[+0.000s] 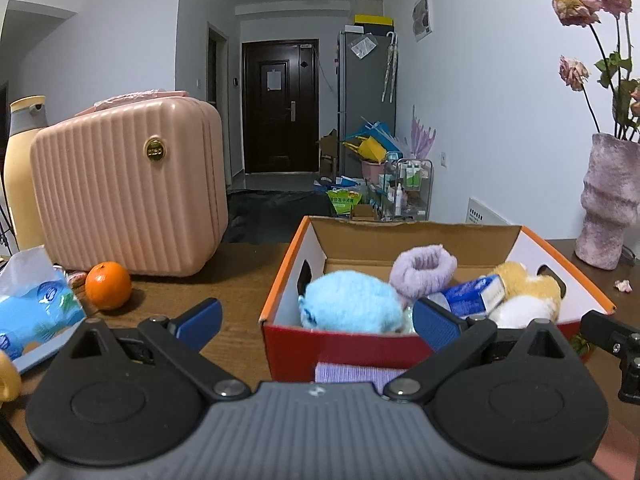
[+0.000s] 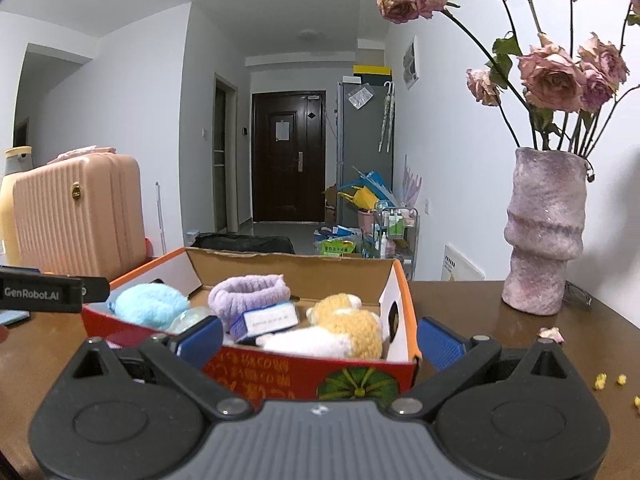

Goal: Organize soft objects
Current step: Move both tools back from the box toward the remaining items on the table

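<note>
An open cardboard box (image 1: 280,288) (image 2: 404,304) with orange rim and red front stands on the brown table. Inside lie a fluffy light-blue toy (image 1: 352,304) (image 2: 150,306), a purple fuzzy band (image 1: 422,270) (image 2: 248,290), a blue-and-white tissue pack (image 1: 474,294) (image 2: 266,320) and a yellow-and-white plush (image 1: 524,296) (image 2: 340,330). A folded purple cloth (image 1: 352,374) lies on the table before the box, just under my left gripper (image 1: 318,320), which is open and empty. My right gripper (image 2: 320,340) is open too, straddling the box's near right corner.
A pink ribbed case (image 1: 128,188) (image 2: 78,220), an orange (image 1: 108,286), a blue wipes pack (image 1: 36,312) and a tall beige bottle (image 1: 24,168) occupy the left of the table. A purple vase (image 1: 606,208) (image 2: 542,232) with dried roses stands right; petals and crumbs (image 2: 610,380) lie near it.
</note>
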The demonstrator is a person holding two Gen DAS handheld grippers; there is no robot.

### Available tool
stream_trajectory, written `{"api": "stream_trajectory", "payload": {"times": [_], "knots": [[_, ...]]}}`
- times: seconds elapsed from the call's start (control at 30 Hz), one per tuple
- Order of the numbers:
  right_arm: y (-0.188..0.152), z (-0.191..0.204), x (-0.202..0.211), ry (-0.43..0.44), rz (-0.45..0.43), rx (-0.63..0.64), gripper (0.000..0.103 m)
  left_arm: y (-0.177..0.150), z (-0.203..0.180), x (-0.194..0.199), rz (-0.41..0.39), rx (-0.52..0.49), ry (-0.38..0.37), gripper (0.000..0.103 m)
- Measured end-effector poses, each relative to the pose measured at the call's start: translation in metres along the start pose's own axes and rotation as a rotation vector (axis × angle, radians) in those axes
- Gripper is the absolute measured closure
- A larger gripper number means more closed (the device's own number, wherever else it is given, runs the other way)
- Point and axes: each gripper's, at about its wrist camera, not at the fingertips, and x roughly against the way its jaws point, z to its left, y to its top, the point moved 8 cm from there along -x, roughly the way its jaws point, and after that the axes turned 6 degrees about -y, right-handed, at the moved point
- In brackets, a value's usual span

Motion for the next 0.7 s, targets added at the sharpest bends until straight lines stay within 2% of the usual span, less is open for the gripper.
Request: {"api": "stream_trajectory", "payload": {"times": [0.7], "knots": [[-0.03, -0.009, 0.077, 0.012, 0.014, -0.013, 0.0, -0.038, -0.005, 0.062, 0.044, 0.01, 0.006, 0.0]]}}
